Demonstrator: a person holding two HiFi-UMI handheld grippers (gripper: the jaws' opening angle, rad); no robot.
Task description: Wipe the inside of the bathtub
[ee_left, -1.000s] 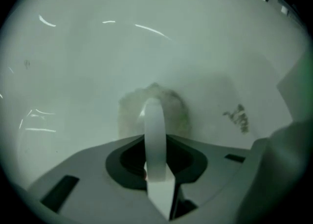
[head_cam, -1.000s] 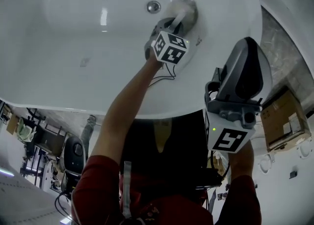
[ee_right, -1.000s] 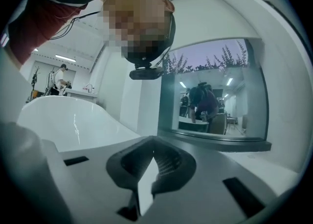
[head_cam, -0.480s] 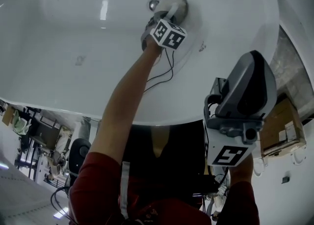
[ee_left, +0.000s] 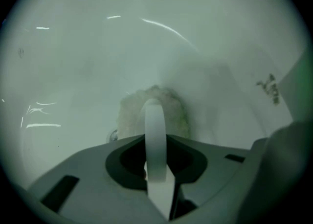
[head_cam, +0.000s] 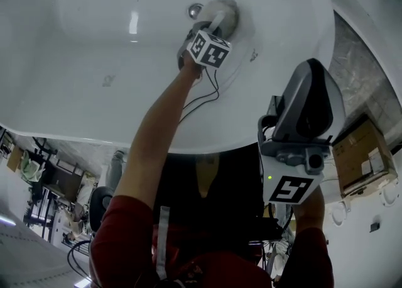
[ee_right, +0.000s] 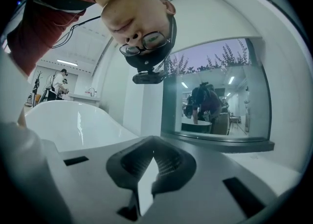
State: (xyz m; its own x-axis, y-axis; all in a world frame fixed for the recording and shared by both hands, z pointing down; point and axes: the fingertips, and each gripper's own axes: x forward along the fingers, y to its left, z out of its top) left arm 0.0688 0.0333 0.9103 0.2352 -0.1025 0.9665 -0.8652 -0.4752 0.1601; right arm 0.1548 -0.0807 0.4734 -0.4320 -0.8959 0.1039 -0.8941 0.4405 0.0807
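The white bathtub (head_cam: 81, 110) fills the top of the head view, with its metal drain (head_cam: 195, 10) on the floor. A pale fluffy cloth (head_cam: 224, 11) is pressed on the tub floor just right of the drain. My left gripper (head_cam: 217, 22) is shut on it, arm reaching down into the tub. In the left gripper view the cloth (ee_left: 154, 110) bunches around the white fingers (ee_left: 155, 135) of the left gripper (ee_left: 154, 108). My right gripper (head_cam: 300, 126) hangs outside the tub near the rim, shut and holding nothing. In its own view the right gripper (ee_right: 149, 169) points up at the person.
A cardboard box (head_cam: 364, 155) sits on the floor at the right, beside a marble wall. Small dark marks show on the tub floor (head_cam: 108, 80) and side wall (head_cam: 253, 55). A thin cable (head_cam: 201, 101) trails from the left gripper. A window (ee_right: 215, 96) shows in the right gripper view.
The left gripper has slid the cloth a little to the left, closer to the drain. The right gripper has stayed outside the tub, barely shifting.
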